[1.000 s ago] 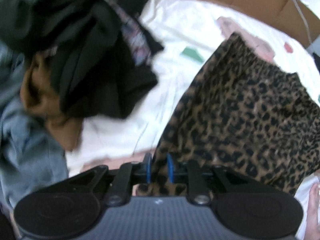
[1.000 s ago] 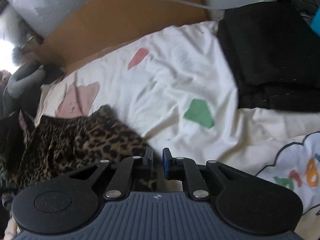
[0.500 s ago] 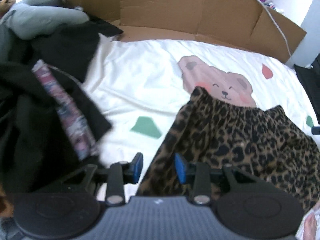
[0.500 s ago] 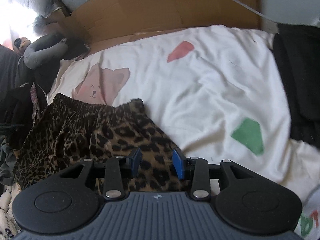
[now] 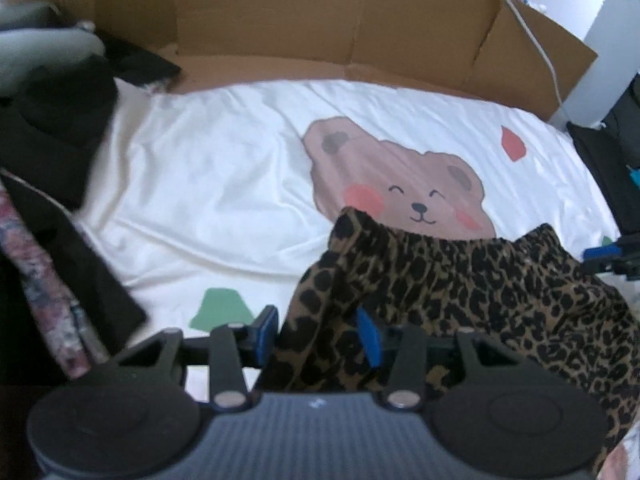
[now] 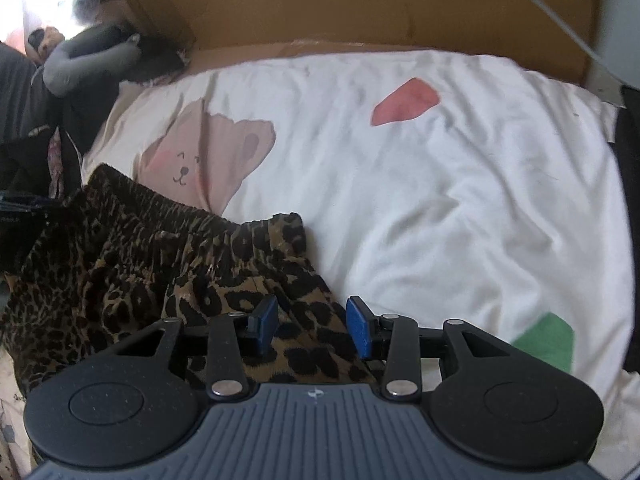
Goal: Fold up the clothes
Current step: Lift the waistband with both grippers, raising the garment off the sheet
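Leopard-print clothes (image 5: 500, 292) lie on the white bear sheet (image 5: 224, 184) of the bed, with the stretchy waist near the bear's face (image 5: 416, 200). Left tongs (image 5: 316, 330) are spread wide, with cloth between them. Right tongs (image 6: 312, 326) are wide too, over the other edge. Dark clothes (image 5: 52, 184) are piled at the left.

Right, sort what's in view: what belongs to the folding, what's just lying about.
In the job:
leopard-print garment
left hand-held gripper, open
right hand-held gripper, open

Lying about:
bear-print sheet
cardboard wall
dark clothes pile
grey plush toy
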